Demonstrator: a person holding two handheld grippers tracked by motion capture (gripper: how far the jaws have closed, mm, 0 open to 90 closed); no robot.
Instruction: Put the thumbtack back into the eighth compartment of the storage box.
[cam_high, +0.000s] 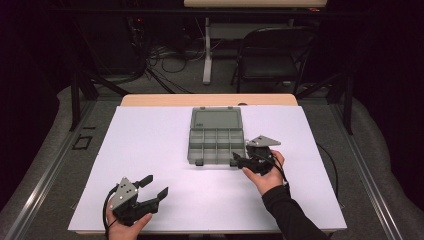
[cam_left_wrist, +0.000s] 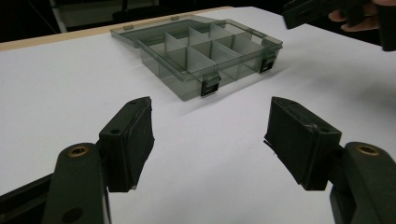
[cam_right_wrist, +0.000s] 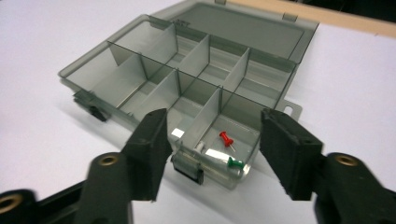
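High view: a person sits at a table (cam_high: 150, 150) covered in white; a hand holds a two-jaw gripper on each side, and a smoky grey organiser box (cam_high: 216, 136) lies open in the middle, its lid (cam_high: 216, 119) folded flat away from the person.
Left gripper (cam_high: 152, 189): near the front left of the table, well apart from the box, jaws spread wide and holding nothing.
Right gripper (cam_high: 239, 161): just beside the box's near right corner, jaws also apart and empty.
Right gripper view: the two black jaws frame the corner compartment, where a red pushpin (cam_right_wrist: 226, 138), a green pushpin (cam_right_wrist: 235, 163) and a small white pin (cam_right_wrist: 201, 147) lie loose on the floor of the box.
Other compartments: they look empty.
Front latches: one black latch (cam_right_wrist: 187, 168) sits low between the right gripper's jaws; another latch (cam_right_wrist: 97, 112) is farther along the front wall.
Left gripper view: its jaws point across bare white surface toward the box (cam_left_wrist: 205, 51).
Step in hand, as a judgement: the right gripper seems to be lining up on the pins in the corner cell.
Doing it well: come down steeply between the dividers, choose one pin, close on its plastic head rather than its thin point, and lift straight up so the walls are not knocked.
Risk: the box is light and may slide; the left gripper could steady it.
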